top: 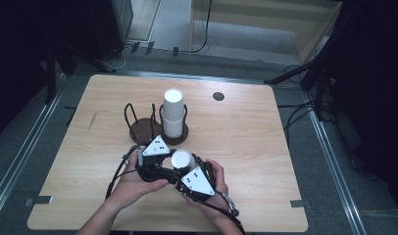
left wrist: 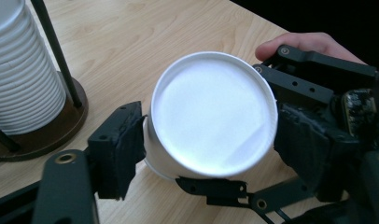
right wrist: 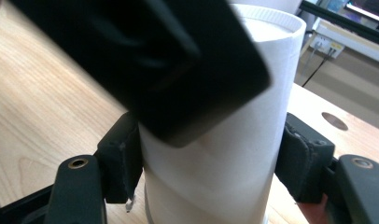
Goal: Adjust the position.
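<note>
A white paper cup (top: 181, 158) stands upside down on the wooden table (top: 246, 147), slightly tilted, near the front middle. In the left gripper view its flat bottom (left wrist: 213, 114) faces the camera. My left gripper (left wrist: 211, 149) has both pads against its sides, the left pad (left wrist: 127, 149) touching the wall. My right gripper (right wrist: 211, 163) is shut on the same cup (right wrist: 225, 154) lower down, where a second nested rim shows. In the high view the left gripper (top: 170, 166) and right gripper (top: 188, 170) meet at the cup, hands close together.
A tall stack of white cups (top: 172, 112) stands in a brown wire-post holder (top: 143, 129) just behind the hands, and appears in the left gripper view as ribbed rims (left wrist: 19, 70). A round hole (top: 218, 96) marks the table's far side.
</note>
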Demonstrator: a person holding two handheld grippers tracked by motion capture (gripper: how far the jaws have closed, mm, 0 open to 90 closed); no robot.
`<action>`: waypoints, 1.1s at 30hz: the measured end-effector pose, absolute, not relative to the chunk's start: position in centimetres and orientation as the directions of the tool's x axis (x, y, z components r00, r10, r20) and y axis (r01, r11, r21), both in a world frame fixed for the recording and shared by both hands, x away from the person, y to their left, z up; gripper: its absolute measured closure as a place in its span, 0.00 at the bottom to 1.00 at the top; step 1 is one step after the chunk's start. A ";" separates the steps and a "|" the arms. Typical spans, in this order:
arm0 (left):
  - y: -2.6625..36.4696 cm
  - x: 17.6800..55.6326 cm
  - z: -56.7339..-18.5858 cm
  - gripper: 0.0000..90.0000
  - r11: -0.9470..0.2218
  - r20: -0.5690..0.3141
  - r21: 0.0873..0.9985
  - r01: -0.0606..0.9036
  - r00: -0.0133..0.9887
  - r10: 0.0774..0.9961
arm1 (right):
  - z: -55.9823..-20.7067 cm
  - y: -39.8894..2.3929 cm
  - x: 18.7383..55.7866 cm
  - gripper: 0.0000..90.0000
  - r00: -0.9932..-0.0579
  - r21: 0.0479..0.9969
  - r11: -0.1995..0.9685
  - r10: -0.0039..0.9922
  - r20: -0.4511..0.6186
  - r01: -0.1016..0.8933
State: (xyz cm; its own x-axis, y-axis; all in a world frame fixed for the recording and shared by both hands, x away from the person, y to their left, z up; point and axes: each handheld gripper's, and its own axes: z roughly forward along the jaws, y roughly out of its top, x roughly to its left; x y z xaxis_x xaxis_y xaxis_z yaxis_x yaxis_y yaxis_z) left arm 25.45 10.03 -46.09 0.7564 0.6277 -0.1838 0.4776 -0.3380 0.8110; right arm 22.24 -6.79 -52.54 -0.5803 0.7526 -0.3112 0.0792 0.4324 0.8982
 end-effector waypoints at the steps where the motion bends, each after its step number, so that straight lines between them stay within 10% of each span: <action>1: 10.0 25.4 -46.1 0.32 -0.345 -0.175 0.810 0.475 0.756 0.631 | -52.5 -6.8 22.2 0.36 -0.584 0.899 0.432 0.750 -0.310 0.077; 17: 10.9 25.5 -45.7 0.41 -0.332 -0.178 0.819 0.468 0.758 0.628 | -53.0 -6.6 22.3 0.21 -0.571 0.897 0.437 0.753 -0.326 0.064; 33: 11.7 25.9 -45.2 0.36 -0.329 -0.222 0.790 0.517 0.742 0.632 | -53.4 -6.6 22.1 0.33 -0.549 0.858 0.513 0.714 -0.435 -0.013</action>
State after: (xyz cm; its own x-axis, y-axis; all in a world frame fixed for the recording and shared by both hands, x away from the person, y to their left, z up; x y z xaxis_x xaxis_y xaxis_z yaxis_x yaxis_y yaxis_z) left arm 25.91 11.68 -45.22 0.7424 0.6320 -0.2222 0.5167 -0.3291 0.7904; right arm 22.14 -6.61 -53.42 -0.5486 0.7138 -0.4353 -0.0135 0.5130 0.8583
